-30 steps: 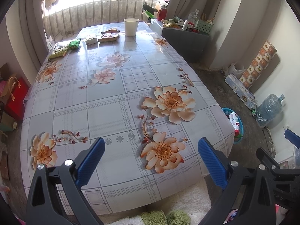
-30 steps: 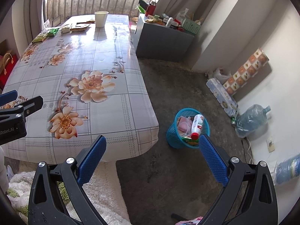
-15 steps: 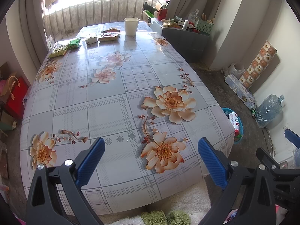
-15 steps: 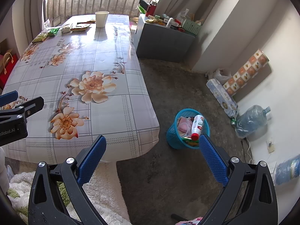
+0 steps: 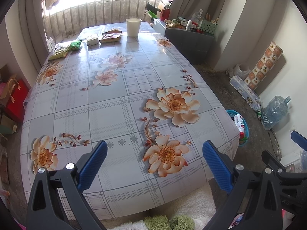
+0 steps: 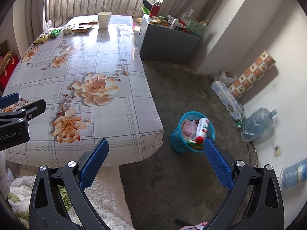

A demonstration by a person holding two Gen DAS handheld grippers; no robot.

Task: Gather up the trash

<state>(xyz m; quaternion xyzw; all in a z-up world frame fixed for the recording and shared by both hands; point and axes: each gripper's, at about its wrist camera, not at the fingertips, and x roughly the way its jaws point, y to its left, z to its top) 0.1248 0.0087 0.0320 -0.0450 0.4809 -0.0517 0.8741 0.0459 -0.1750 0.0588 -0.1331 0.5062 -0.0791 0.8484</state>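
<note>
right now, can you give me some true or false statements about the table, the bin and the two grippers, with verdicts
1. Both the left gripper and the right gripper are open, with nothing between their fingers. True.
2. The blue basket stands on the table. False: it stands on the floor, beside the table's near corner.
3. A white bottle with a red cap sticks out of the basket. True.
4. The paper cup lies tipped over at the near edge. False: it stands upright at the far end.
5. Snack packets lie at the far end, near the cup. True.
</note>
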